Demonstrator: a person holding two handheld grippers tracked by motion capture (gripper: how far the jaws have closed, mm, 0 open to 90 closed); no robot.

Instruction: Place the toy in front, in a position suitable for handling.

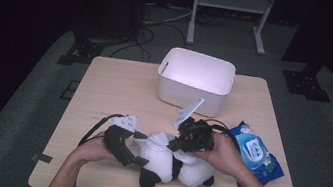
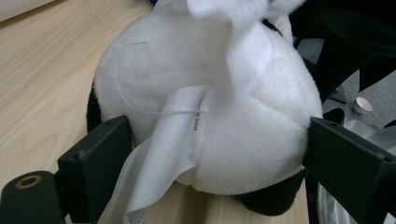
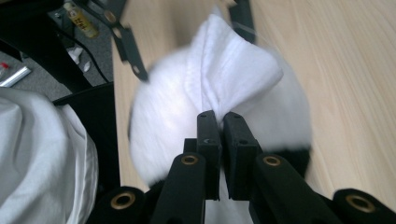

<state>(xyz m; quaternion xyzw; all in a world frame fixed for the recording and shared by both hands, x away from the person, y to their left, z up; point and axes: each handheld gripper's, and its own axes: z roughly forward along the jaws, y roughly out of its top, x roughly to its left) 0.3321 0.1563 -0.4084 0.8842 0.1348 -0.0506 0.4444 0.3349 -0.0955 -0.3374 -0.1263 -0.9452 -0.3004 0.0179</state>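
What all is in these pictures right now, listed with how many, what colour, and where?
Plush panda: one, white and black, near edge of the table, between the grippers.
Wet wipe: one, white, draped on the panda's back.
Storage bin: one, white, far side of the table.
Wet wipes pack: one, blue, right of the panda.
Table: one, light wood.
Metal stand: one, grey, on the floor beyond the table.
Left gripper: one, black, jaws clamped on the panda's sides.
Right gripper: one, black, pinching the wet wipe.
Hands: two, holding the grippers.
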